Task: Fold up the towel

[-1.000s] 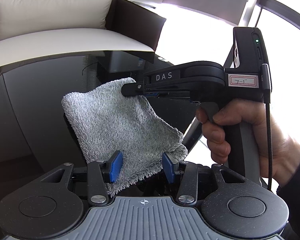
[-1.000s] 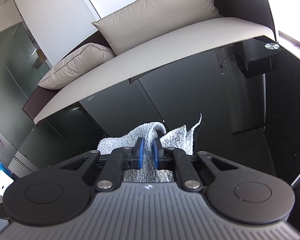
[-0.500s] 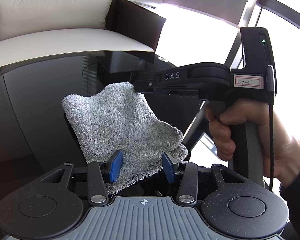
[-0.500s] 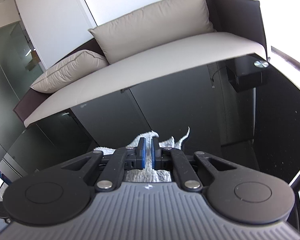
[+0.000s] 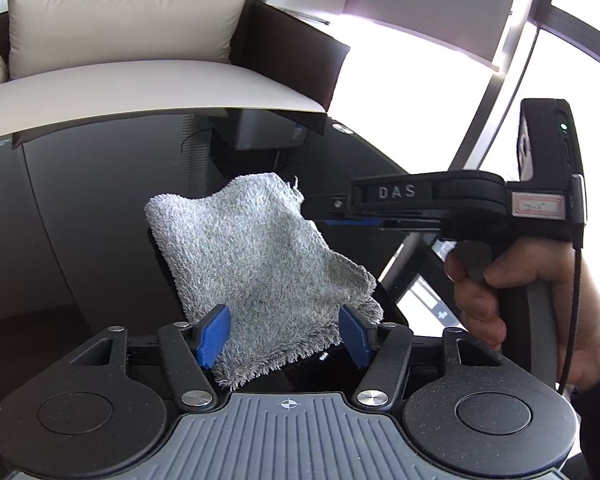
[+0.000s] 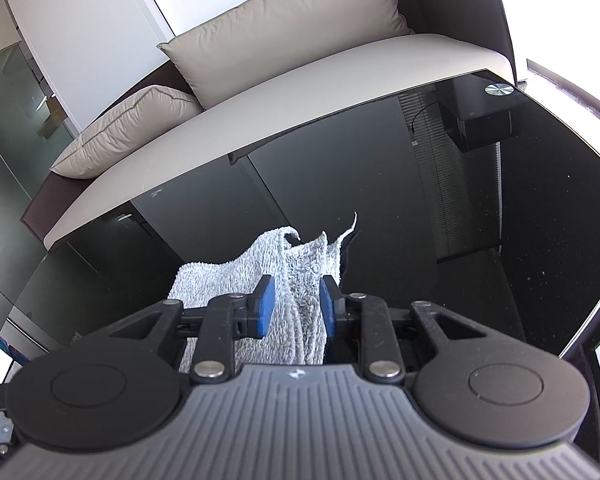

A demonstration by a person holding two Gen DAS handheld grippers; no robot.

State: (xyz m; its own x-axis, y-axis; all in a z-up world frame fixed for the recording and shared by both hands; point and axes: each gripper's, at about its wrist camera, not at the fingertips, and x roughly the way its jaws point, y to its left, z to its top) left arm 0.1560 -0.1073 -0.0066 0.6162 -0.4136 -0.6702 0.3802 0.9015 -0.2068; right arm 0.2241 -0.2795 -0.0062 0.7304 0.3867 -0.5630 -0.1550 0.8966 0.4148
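On the dark glass table (image 5: pixel 100 208) the grey towel (image 5: pixel 256 264) lies doubled over, so the fold looks nearly done. Both the left gripper (image 5: pixel 284 334) and right gripper (image 6: pixel 295 306) have just been opening: their jaws stand apart, with towel between but unclamped. Only withdrawal seems left.

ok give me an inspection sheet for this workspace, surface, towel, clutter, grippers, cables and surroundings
Surface: glossy black table.
Job's things: grey towel lying folded, one corner raised.
Clutter: nothing seen.
Grippers: left hand-held gripper open, towel edge between its pads; right hand-held gripper open beside the raised corner, no pad pressing; both jaws have just been opening.
Cables: thin black cable along the right handle.
Surroundings: beige sofa with cushions, bright window.
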